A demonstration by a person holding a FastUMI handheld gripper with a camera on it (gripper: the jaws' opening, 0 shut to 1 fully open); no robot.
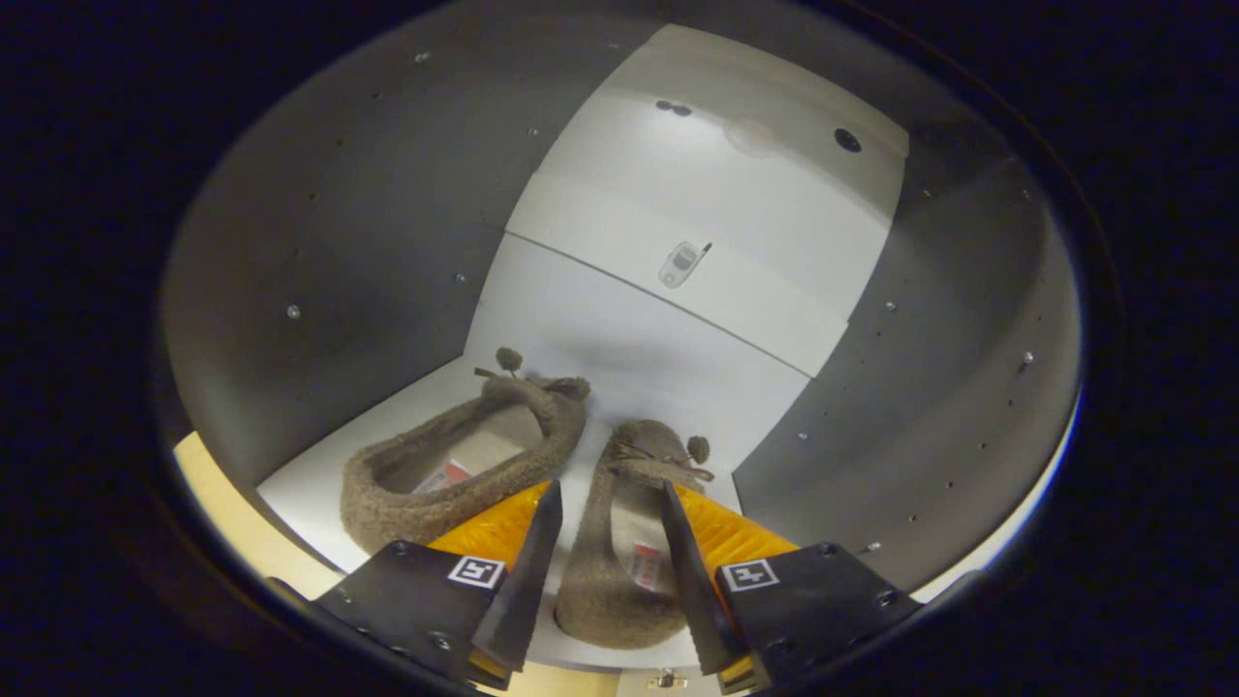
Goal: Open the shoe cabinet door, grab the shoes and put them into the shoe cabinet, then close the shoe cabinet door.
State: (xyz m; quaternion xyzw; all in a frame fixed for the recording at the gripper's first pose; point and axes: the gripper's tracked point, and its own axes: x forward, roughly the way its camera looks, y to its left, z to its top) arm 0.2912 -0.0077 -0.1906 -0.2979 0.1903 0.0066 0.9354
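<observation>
Two brown fuzzy slippers with small pompoms lie side by side on the white shelf (310, 489) inside the shoe cabinet, toes toward the back. The left slipper (436, 479) rests just ahead of my left finger, apart from it. The right slipper (619, 581) lies lengthwise between my fingers, its heel nearest me. My gripper (610, 489) is shut on this right slipper, with both fingers pressing on its sides and the sole resting on the shelf.
The cabinet's grey left wall (368, 242) and grey right wall (949, 387), both dotted with small holes, close in on either side. The white back panel (629, 339) stands just beyond the slippers' toes and carries a small fitting (682, 263). A cream edge (227, 513) runs along the front left.
</observation>
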